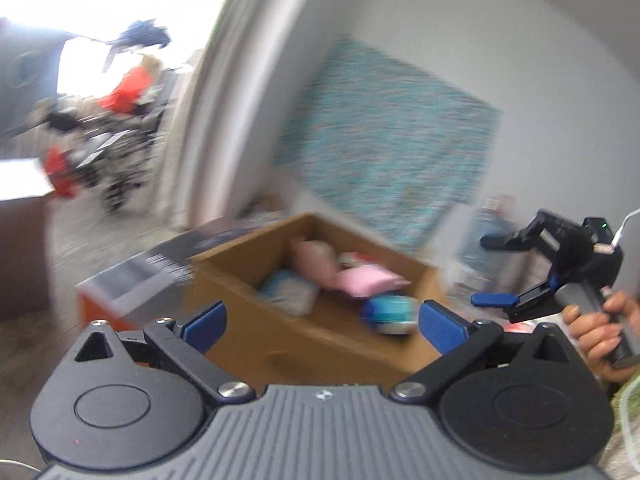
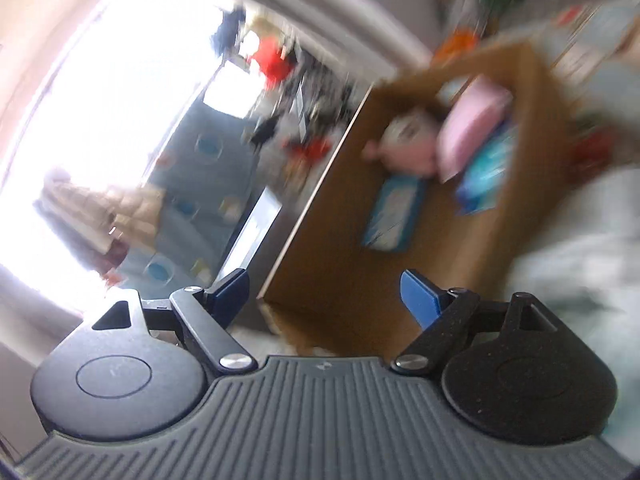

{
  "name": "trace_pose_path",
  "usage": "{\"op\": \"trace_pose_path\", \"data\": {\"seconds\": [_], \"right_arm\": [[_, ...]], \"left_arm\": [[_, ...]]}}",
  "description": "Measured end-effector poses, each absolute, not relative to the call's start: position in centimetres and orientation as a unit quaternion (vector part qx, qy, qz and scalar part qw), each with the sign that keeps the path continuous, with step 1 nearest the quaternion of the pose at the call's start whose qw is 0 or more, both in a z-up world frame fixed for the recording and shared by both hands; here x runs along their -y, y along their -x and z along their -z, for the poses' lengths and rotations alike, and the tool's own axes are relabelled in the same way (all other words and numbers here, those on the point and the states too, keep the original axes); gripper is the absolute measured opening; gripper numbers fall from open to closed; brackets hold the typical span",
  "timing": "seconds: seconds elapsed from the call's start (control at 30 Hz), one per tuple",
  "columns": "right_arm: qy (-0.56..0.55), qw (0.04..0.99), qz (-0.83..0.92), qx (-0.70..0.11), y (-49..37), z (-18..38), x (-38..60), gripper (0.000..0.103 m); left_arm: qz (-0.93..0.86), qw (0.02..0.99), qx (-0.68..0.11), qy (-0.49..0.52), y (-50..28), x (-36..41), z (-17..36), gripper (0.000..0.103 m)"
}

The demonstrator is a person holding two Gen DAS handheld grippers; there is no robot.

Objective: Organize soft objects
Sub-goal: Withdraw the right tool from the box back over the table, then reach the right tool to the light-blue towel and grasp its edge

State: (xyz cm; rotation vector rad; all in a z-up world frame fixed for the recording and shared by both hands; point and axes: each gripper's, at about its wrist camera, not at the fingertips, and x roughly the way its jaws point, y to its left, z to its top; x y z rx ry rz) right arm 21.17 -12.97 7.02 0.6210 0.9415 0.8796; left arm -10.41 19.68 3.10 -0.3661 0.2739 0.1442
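Observation:
An open cardboard box (image 1: pixel 304 340) stands ahead of my left gripper (image 1: pixel 320 320), which is open and empty just short of the box's near wall. Inside lie a pink plush toy (image 1: pixel 316 258), a pink pillow (image 1: pixel 370 282), a pale blue-white soft pack (image 1: pixel 290 290) and a blue-teal soft item (image 1: pixel 390 312). My right gripper (image 1: pixel 494 270) is open and empty, held by a hand to the right of the box. In the right wrist view the box (image 2: pixel 340 264) appears tilted, with the plush (image 2: pixel 408 144), pillow (image 2: pixel 470 126) and blue pack (image 2: pixel 394 212) inside; that gripper (image 2: pixel 324 296) is open.
A teal patterned cloth (image 1: pixel 388 144) hangs on the white wall behind the box. A grey-topped orange bin (image 1: pixel 132 292) stands left of the box. Clutter with red items (image 1: pixel 128 92) lies far left by a bright window. Both views are motion-blurred.

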Motion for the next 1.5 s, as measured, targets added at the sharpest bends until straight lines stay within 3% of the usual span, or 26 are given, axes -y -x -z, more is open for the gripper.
{"op": "trace_pose_path", "data": {"seconds": [0.13,0.33,0.6,0.9,1.27,1.5], "right_arm": [[-0.283,0.832,-0.303,-0.370,-16.1,-7.3,21.6,0.085],[-0.320,0.874,-0.174,-0.322,-8.7,-3.8,30.8,0.085],[-0.306,0.904,-0.060,-0.293,-3.3,1.5,33.1,0.085],[-0.322,0.903,-0.030,-0.284,-4.1,2.2,35.7,0.083],[-0.275,0.902,-0.036,-0.332,-7.1,-1.0,35.5,0.081],[-0.321,0.872,-0.037,-0.368,-10.2,-0.3,37.7,0.073]], "left_arm": [[0.024,0.980,-0.137,0.139,8.6,-15.5,-4.3,0.103],[0.148,0.970,-0.175,0.084,3.7,-7.7,-3.7,0.103],[0.260,0.939,-0.221,0.029,-1.4,2.7,-0.7,0.103],[0.296,0.927,-0.226,-0.033,-5.5,10.3,1.6,0.102],[0.299,0.932,-0.205,-0.022,-7.3,11.3,2.1,0.099],[0.314,0.923,-0.221,-0.028,-8.4,12.5,3.3,0.084]]}}
